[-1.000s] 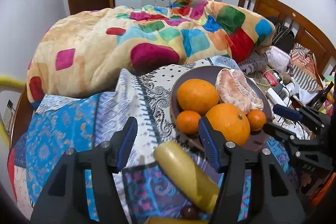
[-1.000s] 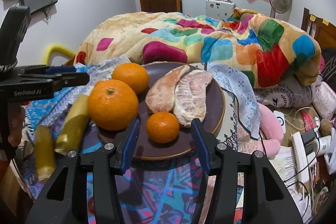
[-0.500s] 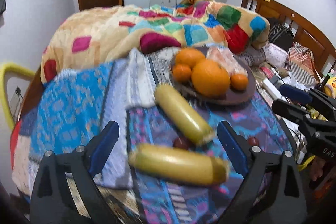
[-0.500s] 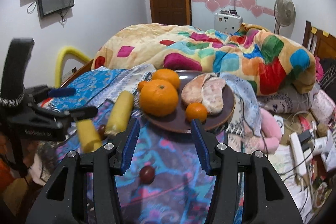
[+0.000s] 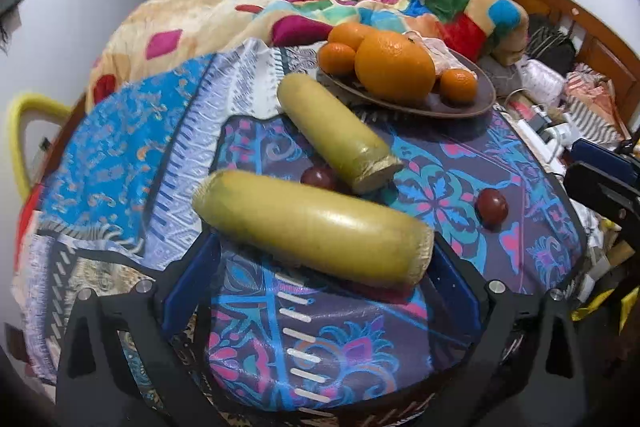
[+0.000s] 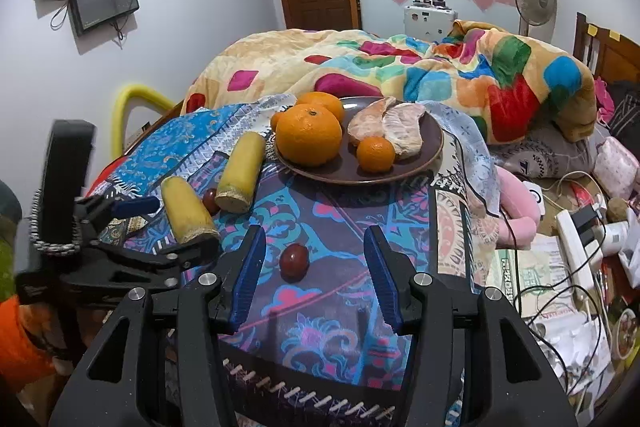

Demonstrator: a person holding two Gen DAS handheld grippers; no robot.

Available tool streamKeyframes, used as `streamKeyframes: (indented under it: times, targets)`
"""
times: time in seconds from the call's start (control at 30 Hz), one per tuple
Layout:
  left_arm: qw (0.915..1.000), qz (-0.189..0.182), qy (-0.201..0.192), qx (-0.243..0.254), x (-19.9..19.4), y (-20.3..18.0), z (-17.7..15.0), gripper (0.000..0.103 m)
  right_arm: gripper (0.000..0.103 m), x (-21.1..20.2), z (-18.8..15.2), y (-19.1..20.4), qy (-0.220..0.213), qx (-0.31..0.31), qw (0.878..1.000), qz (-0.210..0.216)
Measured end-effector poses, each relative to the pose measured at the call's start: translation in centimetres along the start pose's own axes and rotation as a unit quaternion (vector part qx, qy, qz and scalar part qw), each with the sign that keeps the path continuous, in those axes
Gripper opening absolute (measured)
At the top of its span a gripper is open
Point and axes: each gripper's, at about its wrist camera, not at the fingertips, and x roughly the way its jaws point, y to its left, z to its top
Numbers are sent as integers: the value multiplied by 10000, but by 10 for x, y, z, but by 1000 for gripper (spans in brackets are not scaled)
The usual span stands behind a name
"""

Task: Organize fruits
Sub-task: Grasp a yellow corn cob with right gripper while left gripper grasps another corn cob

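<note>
On the patterned cloth (image 5: 120, 163), the left gripper (image 5: 320, 267) has just been opening; its jaws now stand wide around a yellow-green cut stalk piece (image 5: 316, 227), whether touching is unclear. A second piece (image 5: 336, 135) lies beyond, near two dark red fruits (image 5: 491, 205). Oranges (image 5: 394, 69) and peeled pomelo (image 6: 388, 131) fill the brown plate (image 5: 460, 107). The right gripper (image 6: 316, 279) hangs parted, empty.

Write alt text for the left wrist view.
The left tongs, jaws just opened wide, straddle a yellow-green peeled fruit stick lying crosswise on the patterned cloth. Beyond it lie a second stick, two small dark red fruits, and a brown plate of oranges.
</note>
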Motion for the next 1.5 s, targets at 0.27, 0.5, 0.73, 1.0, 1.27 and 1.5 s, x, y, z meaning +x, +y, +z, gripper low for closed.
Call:
streamKeyframes:
  times: [0.27,0.5,0.73,1.0,1.27,1.5]
  targets:
    - [9998,150,-127,72,-24,45,-17,101,48,17,-1,13,130,-132,9998,101]
    - [9996,261,-113,92,-36,74,-23,90,48,51,9,41,243,-170,9984,475]
    - [9999,44,-78,111,-43,85,-30,71,47,82,20,62,430,-364,9965,621]
    - [9989,-246,-396,67,-62,75,-22,68,32,89,15,57,482,-343,9967,556]
    - [9996,-126,-206,-159,-32,74,-4,68,32,57,-9,51,417,-413,9971,493]
    - [9980,-290,-2,-565,-11,91,9,68,32,44,-4,43,520,-387,9966,502]
